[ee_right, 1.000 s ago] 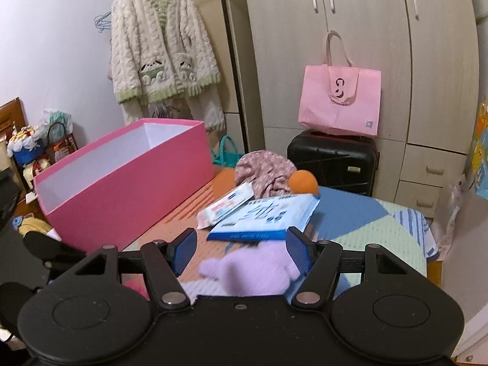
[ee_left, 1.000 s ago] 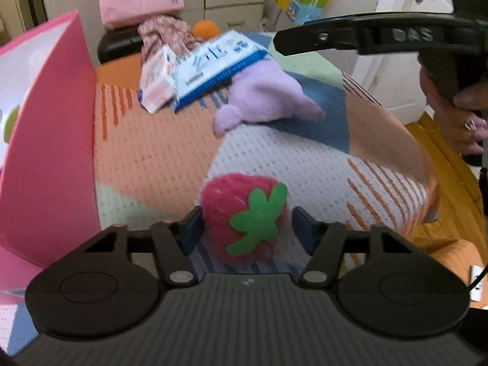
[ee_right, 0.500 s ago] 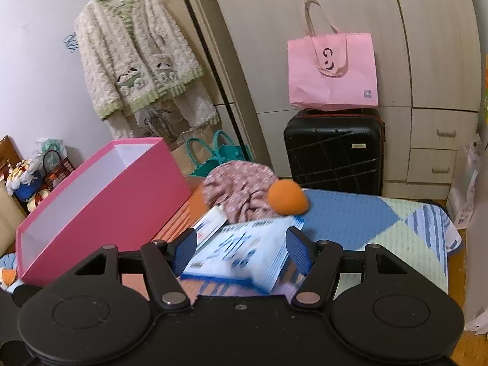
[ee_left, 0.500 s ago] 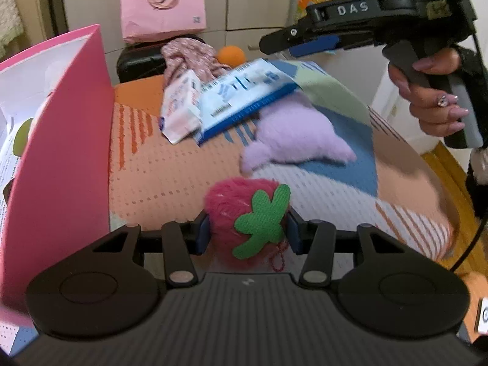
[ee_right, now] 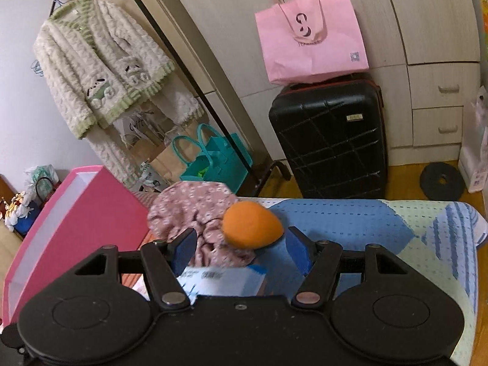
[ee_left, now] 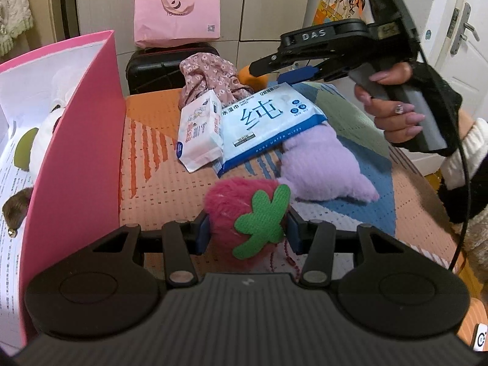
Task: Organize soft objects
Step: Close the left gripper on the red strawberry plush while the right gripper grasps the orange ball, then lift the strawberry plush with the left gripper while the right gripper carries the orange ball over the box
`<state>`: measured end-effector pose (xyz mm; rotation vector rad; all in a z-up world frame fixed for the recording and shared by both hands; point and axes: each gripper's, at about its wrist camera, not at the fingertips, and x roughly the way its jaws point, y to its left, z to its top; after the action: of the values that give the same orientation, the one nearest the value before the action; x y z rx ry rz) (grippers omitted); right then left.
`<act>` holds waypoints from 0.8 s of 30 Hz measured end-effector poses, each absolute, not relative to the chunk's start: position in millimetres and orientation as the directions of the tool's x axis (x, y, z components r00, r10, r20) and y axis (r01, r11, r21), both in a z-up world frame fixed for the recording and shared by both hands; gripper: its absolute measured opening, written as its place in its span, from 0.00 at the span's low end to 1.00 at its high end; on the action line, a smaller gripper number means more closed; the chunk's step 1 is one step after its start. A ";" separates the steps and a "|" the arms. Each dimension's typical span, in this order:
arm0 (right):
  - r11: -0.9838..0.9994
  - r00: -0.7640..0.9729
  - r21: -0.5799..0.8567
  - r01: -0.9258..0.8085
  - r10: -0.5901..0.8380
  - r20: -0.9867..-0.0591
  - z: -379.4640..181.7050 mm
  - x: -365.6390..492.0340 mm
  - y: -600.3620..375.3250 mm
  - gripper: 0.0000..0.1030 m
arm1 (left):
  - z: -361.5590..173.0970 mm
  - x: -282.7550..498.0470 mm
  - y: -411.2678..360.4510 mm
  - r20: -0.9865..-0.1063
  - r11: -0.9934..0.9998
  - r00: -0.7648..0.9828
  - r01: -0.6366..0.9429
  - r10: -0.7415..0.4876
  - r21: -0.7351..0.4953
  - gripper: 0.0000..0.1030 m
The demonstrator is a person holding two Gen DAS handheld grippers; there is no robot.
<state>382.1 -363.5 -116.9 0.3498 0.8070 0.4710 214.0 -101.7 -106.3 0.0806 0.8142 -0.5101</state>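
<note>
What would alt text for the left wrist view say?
The left gripper is shut on a pink strawberry plush above a patchwork cover. Beyond lie a lilac plush and wipes packs, beside a pink box.

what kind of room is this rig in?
Most likely a bedroom at home. A fluffy cardigan hangs on a rack beside a built-in wardrobe, a black suitcase stands against it, and the work surface is covered with a patchwork blanket.
</note>
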 end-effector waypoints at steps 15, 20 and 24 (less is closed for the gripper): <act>0.791 0.595 0.572 -0.219 0.573 -0.564 -133.3 393.9 -377.1 0.51 | -106.4 217.3 -99.4 -0.709 0.870 0.562 0.471 -0.425 -0.148 0.46; 0.825 0.643 0.520 -0.220 0.524 -0.559 -118.9 375.5 -379.6 0.50 | -103.7 212.3 -99.0 -0.705 0.869 0.564 0.471 -0.429 -0.152 0.46; 0.857 0.674 0.461 -0.231 0.483 -0.559 -105.1 355.7 -379.8 0.50 | -98.5 204.2 -99.1 -0.698 0.869 0.573 0.472 -0.429 -0.146 0.46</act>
<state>355.7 -379.8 -105.1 0.3711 0.7276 0.4118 204.2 -99.1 -98.5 0.0582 0.8022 -0.5280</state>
